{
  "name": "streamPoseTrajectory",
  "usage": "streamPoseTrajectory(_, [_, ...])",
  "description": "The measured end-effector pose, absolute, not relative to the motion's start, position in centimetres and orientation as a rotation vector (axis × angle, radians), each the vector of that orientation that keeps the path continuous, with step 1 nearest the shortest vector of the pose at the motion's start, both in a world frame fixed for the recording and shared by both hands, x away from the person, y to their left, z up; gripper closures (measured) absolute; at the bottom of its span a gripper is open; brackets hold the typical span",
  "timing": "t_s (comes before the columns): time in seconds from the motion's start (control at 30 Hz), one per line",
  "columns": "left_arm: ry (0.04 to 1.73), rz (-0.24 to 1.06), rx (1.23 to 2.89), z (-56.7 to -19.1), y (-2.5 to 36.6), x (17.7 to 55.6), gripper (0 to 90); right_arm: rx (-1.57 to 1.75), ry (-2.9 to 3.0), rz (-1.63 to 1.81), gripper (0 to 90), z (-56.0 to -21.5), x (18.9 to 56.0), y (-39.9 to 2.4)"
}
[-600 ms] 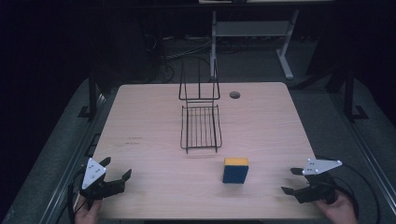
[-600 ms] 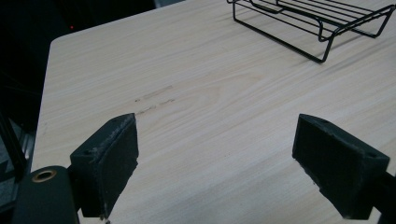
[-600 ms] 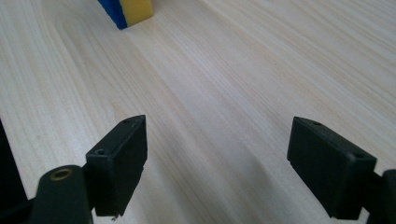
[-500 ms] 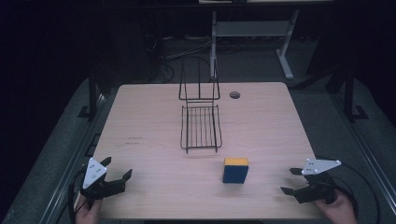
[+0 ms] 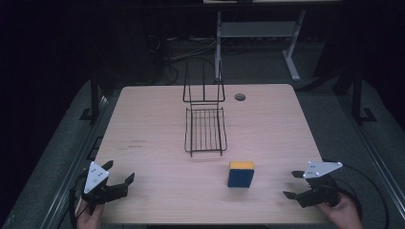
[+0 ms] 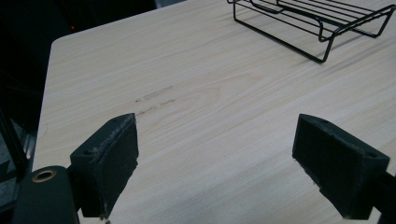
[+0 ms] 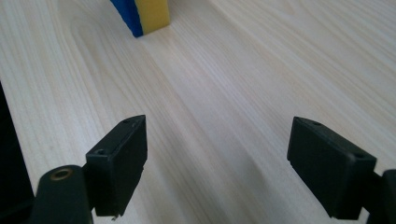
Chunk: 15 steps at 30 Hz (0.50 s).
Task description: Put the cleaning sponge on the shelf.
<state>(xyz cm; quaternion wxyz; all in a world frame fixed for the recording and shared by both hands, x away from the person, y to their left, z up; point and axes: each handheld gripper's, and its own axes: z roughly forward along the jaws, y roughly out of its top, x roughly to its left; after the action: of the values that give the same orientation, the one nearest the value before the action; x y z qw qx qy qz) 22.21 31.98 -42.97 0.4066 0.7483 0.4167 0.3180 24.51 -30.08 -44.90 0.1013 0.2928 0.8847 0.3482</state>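
Note:
A blue and yellow sponge block (image 5: 240, 173) stands on the wooden table (image 5: 153, 124), right of centre near the front. Behind it a black wire rack (image 5: 205, 126) lies along the table's middle. My left gripper (image 5: 119, 174) rests at the front left corner, jaws wide open over bare wood (image 6: 219, 158). My right gripper (image 5: 292, 184) sits at the front right, open as well, a short way right of the sponge; the right gripper view has the sponge (image 7: 142, 16) far ahead at the top left, with nothing between the jaws (image 7: 215, 158).
A small dark round cap (image 5: 239, 97) lies near the table's far edge. The wire rack (image 6: 317, 21) crosses the top right of the left gripper view. Faint marks (image 6: 156, 100) show on the wood. A metal stand's legs (image 5: 291, 57) rise behind the table. Cables trail from both grippers.

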Motion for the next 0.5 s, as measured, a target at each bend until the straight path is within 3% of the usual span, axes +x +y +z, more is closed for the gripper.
streamPoseTrajectory(0.5, [1.062,0.810,1.883,-42.9,32.1,22.1,13.9,0.743,2.647,1.034,19.9,-42.9,25.2,-27.9])
